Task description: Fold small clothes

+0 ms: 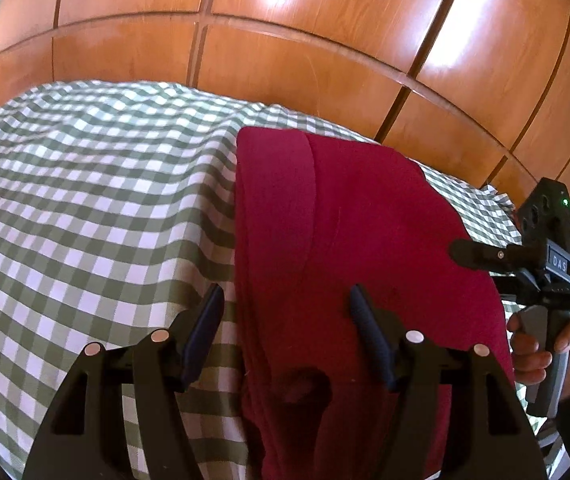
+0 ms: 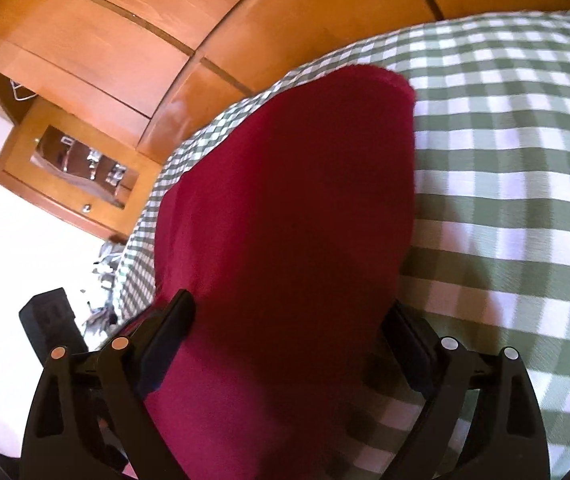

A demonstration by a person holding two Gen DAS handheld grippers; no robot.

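Note:
A dark red garment (image 1: 345,240) lies folded lengthwise on a green-and-white checked cloth (image 1: 85,200). My left gripper (image 1: 285,308) is open, its jaws wide apart over the garment's left edge near its close end, holding nothing. My right gripper (image 1: 481,258) shows at the garment's right edge in the left wrist view, held by a hand. In the right wrist view the right gripper (image 2: 289,320) is open with the red garment (image 2: 293,200) lying between and beyond its fingers; the garment fills the middle of that view.
Wooden wardrobe doors (image 1: 285,60) stand right behind the checked surface. A wooden drawer unit (image 2: 69,168) and a white floor lie off the surface's left side in the right wrist view. A black object (image 2: 51,320) sits low there.

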